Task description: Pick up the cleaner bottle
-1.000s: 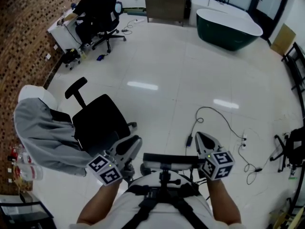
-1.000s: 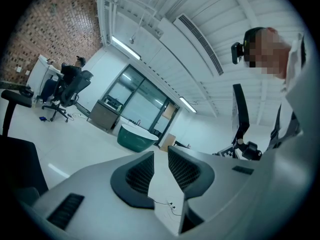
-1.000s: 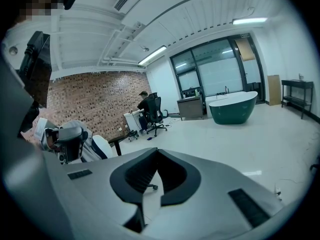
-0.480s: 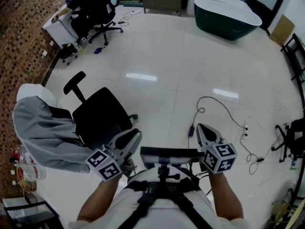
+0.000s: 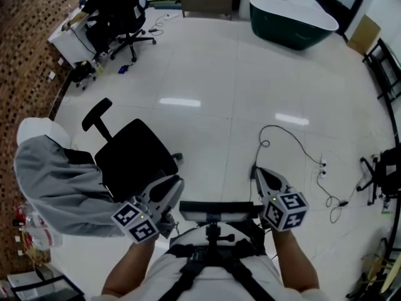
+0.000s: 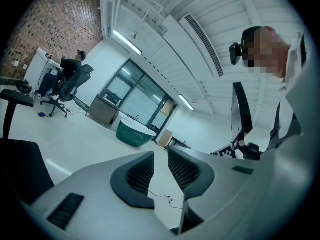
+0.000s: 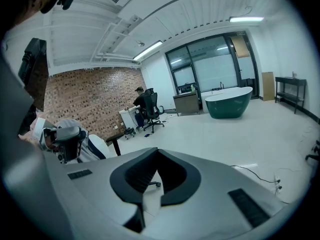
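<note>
No cleaner bottle can be made out in any view. My left gripper [image 5: 173, 185] is held close to the person's chest at the bottom of the head view, pointing toward a black office chair [image 5: 135, 158]. Its jaws are shut with nothing between them, and the left gripper view shows only the floor past my left gripper [image 6: 161, 152]. My right gripper [image 5: 258, 173] is held beside it at the lower right, aimed at the white floor, also shut and empty. In the right gripper view the jaws of my right gripper [image 7: 157, 151] meet at the tips.
A person in a grey hooded jacket [image 5: 56, 180] sits at the left by the chair. Some clear bottles [image 5: 28, 227] stand at the left edge. A black cable [image 5: 294, 149] runs over the floor ahead. A dark green bathtub [image 5: 291, 21] and a desk with another chair [image 5: 116, 11] stand far off.
The whole scene has shifted in the head view: the bathtub and far desk slid up and left. Both grippers travelled along with the person and stayed shut.
</note>
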A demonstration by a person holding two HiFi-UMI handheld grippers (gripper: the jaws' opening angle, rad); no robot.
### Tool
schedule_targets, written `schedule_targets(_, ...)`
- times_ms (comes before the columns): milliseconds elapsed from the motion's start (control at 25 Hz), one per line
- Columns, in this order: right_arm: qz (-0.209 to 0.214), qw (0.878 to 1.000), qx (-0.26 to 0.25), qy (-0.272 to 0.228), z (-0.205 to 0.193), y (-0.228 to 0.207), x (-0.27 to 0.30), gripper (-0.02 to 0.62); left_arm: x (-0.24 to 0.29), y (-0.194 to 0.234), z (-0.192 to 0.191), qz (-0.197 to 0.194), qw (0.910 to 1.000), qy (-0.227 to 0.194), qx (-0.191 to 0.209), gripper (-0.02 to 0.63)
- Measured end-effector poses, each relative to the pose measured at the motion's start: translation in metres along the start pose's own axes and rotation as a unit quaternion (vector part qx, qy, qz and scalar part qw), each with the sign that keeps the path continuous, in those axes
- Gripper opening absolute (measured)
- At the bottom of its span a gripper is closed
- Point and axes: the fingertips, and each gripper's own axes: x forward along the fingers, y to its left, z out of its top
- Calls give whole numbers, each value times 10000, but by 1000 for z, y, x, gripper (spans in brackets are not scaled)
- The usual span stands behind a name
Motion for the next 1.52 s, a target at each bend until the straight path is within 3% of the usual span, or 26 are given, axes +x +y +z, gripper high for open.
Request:
schedule_targets(400,-168,9996,193,-73,18,-37,33,0,46,20,6,-20,10000,30,-58,81)
schedule_targets(720,38,9998,122,-166,73,-98,80,15,135,34,36,74,9999,-43,53,81)
schedule_targets(960,171,9998,63,-93,109,-154,102,86,214,36,54,120,9998,-37,162,81)
schedule_targets(1160,91,9998,-103,-158,131,-194,116,97,260,41,63,235,9994,-66,243,81)
schedule_targets(1520,-111,9998,30,-166,163,-242,149,109,318,75,88,518,9982,53,289,81)
